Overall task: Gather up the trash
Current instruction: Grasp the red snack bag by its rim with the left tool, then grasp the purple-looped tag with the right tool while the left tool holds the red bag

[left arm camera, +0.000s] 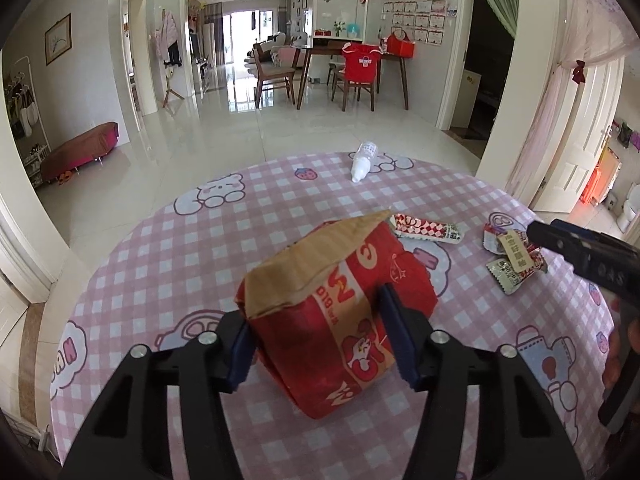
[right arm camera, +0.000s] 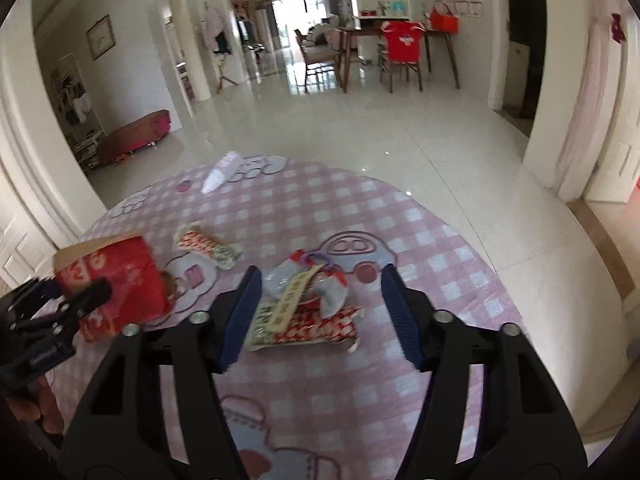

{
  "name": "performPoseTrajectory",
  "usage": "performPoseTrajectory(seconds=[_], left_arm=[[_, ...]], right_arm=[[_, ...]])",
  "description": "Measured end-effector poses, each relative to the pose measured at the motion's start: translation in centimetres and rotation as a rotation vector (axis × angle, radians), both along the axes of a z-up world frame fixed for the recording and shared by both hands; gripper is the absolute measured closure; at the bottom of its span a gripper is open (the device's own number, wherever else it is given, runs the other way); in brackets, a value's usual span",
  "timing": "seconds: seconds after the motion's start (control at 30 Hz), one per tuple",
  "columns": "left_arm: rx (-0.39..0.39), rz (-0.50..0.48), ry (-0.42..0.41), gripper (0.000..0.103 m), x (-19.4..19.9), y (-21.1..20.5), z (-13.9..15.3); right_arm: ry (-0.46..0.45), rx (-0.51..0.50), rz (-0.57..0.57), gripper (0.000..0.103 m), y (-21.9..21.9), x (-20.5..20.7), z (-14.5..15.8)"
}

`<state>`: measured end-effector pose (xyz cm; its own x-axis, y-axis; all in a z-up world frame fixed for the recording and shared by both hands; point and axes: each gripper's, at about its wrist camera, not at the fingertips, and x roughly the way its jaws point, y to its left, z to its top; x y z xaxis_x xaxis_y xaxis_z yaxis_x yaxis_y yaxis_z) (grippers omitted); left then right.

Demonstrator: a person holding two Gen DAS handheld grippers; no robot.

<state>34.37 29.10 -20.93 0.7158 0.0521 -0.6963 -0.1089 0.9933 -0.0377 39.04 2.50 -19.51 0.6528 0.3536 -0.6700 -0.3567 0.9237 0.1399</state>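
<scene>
Your left hand-held gripper (left arm camera: 316, 336) pinched the light, crushable red paper bag (left arm camera: 340, 320) standing on the desk (left arm camera: 160, 248). Your right hand-held gripper (right arm camera: 320, 312) stood open around thin, slippery snack wrappers (right arm camera: 304, 304); you needed to pinch their bunched middle.

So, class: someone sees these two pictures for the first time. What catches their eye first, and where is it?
First, the red paper bag, crumpled, on the pink checked tablecloth, with the left gripper closed around its sides. Next, the pile of snack wrappers between the right gripper's open fingers. Farther back, a small white bottle lies near the table's far edge.
</scene>
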Motion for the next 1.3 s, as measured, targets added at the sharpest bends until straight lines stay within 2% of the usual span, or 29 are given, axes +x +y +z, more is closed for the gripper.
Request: performPoseTrajectory(seconds=[0.03, 0.07, 0.37, 0.5, 0.53, 0.57, 0.63, 0.73, 0.93, 1.3], left_arm=[[-0.003, 0.0, -0.003, 0.05, 0.0, 0.0, 0.1], [-0.006, -0.002, -0.007, 0.052, -0.1, -0.1, 0.3], [0.009, -0.02, -0.025, 0.057, -0.8, -0.8, 0.5], [0.008, -0.024, -0.027, 0.058, -0.9, -1.0, 0.6], [0.008, -0.025, -0.028, 0.058, -0.9, -1.0, 0.6], [0.007, -0.027, -0.03, 0.063, -0.9, -1.0, 0.6], [-0.023, -0.041, -0.042, 0.068, -1.2, -1.0, 1.0], [-0.01, -0.053, -0.049, 0.071, -1.6, -1.4, 1.3], [0.0, -0.055, -0.074, 0.076, -2.8, -2.1, 2.3], [-0.048, -0.053, -0.135, 0.076, -6.6, -3.1, 5.5]], right_arm=[[-0.009, -0.011, 0.023, 0.066, 0.4, -0.5, 0.1], [-0.006, -0.024, 0.044, 0.067, 0.9, -0.7, 0.0], [0.048, -0.131, 0.081, 0.068, 3.6, 1.3, -2.2], [0.075, -0.14, 0.099, 0.077, 4.1, 1.7, -2.8], [0.073, -0.143, 0.102, 0.085, 4.2, 1.7, -2.8], [0.071, -0.145, 0.105, 0.089, 4.3, 1.7, -2.9], [0.058, -0.137, 0.115, 0.096, 4.3, 1.5, -2.7], [0.051, -0.11, 0.124, 0.1, 4.3, 1.2, -2.7], [0.062, -0.042, 0.142, 0.102, 3.3, 0.0, -1.9], [0.07, 0.067, 0.17, 0.102, 0.8, -3.7, 0.6]])
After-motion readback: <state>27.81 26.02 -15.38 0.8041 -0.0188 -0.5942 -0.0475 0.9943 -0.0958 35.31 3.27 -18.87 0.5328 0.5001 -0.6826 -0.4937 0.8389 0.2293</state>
